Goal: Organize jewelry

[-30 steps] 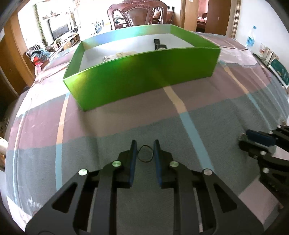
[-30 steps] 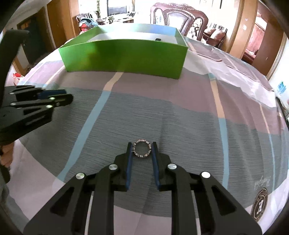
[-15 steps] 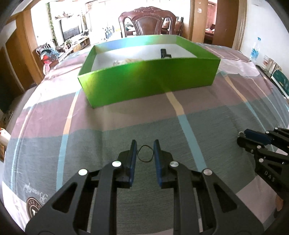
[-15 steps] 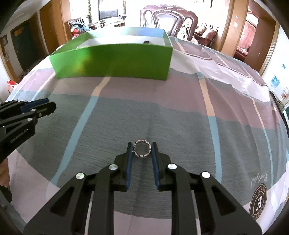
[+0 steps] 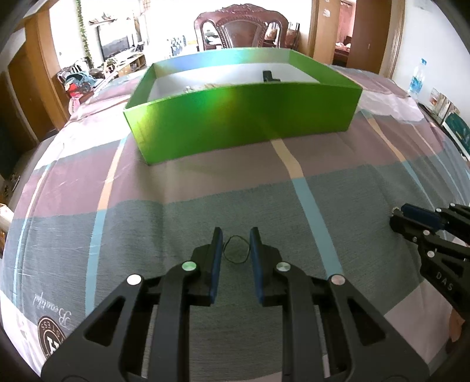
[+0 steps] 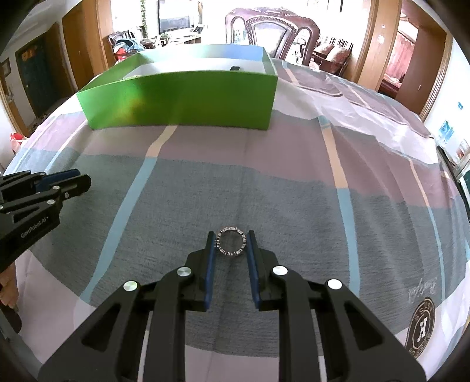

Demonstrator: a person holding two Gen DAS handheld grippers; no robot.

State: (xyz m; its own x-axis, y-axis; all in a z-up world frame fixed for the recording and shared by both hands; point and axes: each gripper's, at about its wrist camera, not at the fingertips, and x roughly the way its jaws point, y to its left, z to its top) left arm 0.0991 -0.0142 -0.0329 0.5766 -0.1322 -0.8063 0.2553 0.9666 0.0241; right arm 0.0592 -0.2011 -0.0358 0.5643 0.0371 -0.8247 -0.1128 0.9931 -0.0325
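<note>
My left gripper point(image 5: 234, 235) is shut on a thin black wire ring point(image 5: 236, 249) and holds it above the striped cloth. My right gripper point(image 6: 230, 238) is shut on a studded silver bracelet point(image 6: 231, 241), held upright between the blue pads. The green box point(image 5: 243, 117) stands ahead in both views, and shows in the right wrist view point(image 6: 182, 100) too. Inside it lie a black item point(image 5: 268, 75) and some pale jewelry point(image 5: 202, 86). Each gripper shows in the other's view: the right one point(image 5: 396, 216) and the left one point(image 6: 85, 179).
The table is covered by a striped cloth point(image 5: 293, 182) with round logos near the front corners. A carved wooden chair point(image 5: 241, 26) stands behind the box. A water bottle point(image 5: 417, 78) and books are at the far right edge.
Both grippers have pulled back and risen from the box while keeping their hold; the box looks smaller and farther. The two grippers have drawn slightly apart.
</note>
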